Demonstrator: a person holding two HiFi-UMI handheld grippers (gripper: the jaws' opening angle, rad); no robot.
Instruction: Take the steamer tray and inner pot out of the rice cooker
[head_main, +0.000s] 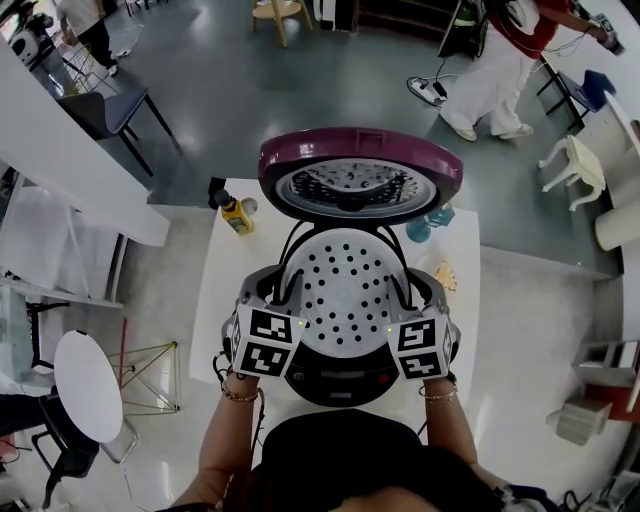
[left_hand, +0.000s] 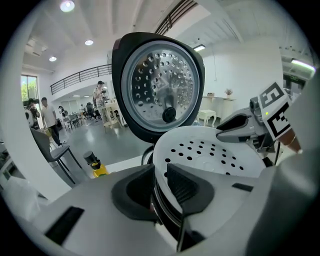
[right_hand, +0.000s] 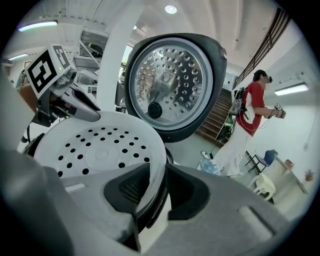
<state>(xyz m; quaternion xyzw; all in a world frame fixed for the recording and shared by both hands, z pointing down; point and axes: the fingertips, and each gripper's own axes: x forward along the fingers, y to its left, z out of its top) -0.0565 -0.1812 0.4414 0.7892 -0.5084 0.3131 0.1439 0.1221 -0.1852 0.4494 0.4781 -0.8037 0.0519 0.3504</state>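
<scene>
left gripper (left_hand: 159, 187) and right gripper (right_hand: 150, 192) are clamping the steamer tray (head_main: 345, 290) rim at opposite edges of the open rice cooker (head_main: 345, 388), tray not out yet, inner pot probably sitting underneath.

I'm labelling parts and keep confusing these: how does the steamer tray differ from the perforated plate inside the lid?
The steamer tray is white; the lid plate is shiny metal. The tray lies flat, its rim pinched by the left gripper and right gripper; the lid plate stands raised, untouched. Both are round and perforated.
</scene>
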